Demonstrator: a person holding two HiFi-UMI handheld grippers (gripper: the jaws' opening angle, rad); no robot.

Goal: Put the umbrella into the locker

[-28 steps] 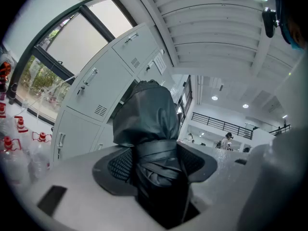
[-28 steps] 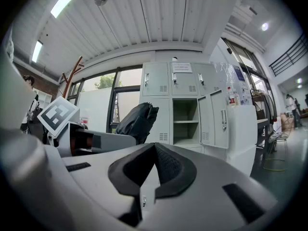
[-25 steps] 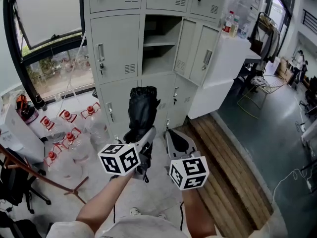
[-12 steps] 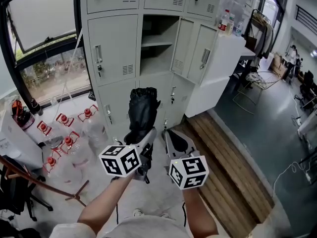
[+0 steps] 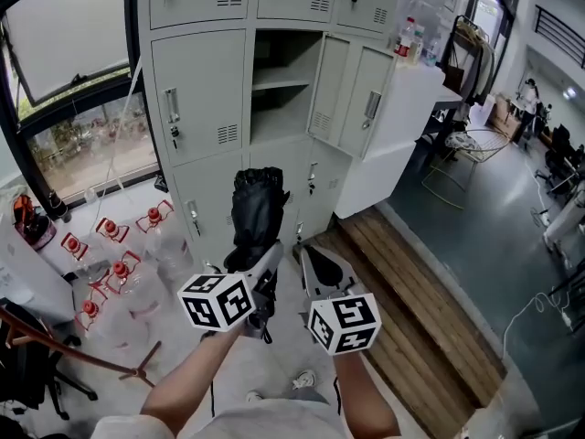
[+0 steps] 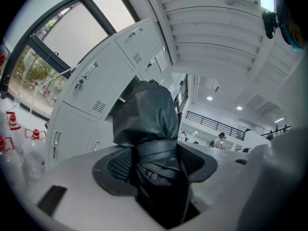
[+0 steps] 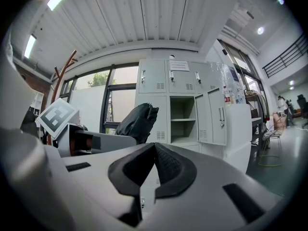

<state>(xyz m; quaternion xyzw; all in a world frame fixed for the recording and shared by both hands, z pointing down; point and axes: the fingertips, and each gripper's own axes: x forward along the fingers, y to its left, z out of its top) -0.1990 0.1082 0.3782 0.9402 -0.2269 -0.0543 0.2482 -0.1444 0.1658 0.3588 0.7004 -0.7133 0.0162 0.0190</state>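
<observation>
A folded black umbrella [image 5: 255, 208] stands upright in my left gripper [image 5: 260, 256], whose jaws are shut on its wrapped lower part. In the left gripper view the umbrella [image 6: 147, 129] fills the gap between the pads. My right gripper [image 5: 315, 262] is beside it on the right, shut and holding nothing; its pads [image 7: 155, 170] meet. Ahead stands the grey locker bank [image 5: 196, 90] with one open compartment [image 5: 281, 85] holding a shelf, its door [image 5: 324, 85] swung to the right. The open locker [image 7: 183, 119] and the umbrella [image 7: 137, 121] also show in the right gripper view.
Several water bottles with red caps [image 5: 114, 273] lie on the floor at the left, by a window [image 5: 78, 62]. A wooden stand's legs [image 5: 73, 350] cross the lower left. A white counter [image 5: 411, 126] and wooden floor strip [image 5: 411, 309] lie right of the lockers.
The view has drawn a little closer to the lockers and shifted left. Both grippers keep their hold and spacing; a shoe now shows below them.
</observation>
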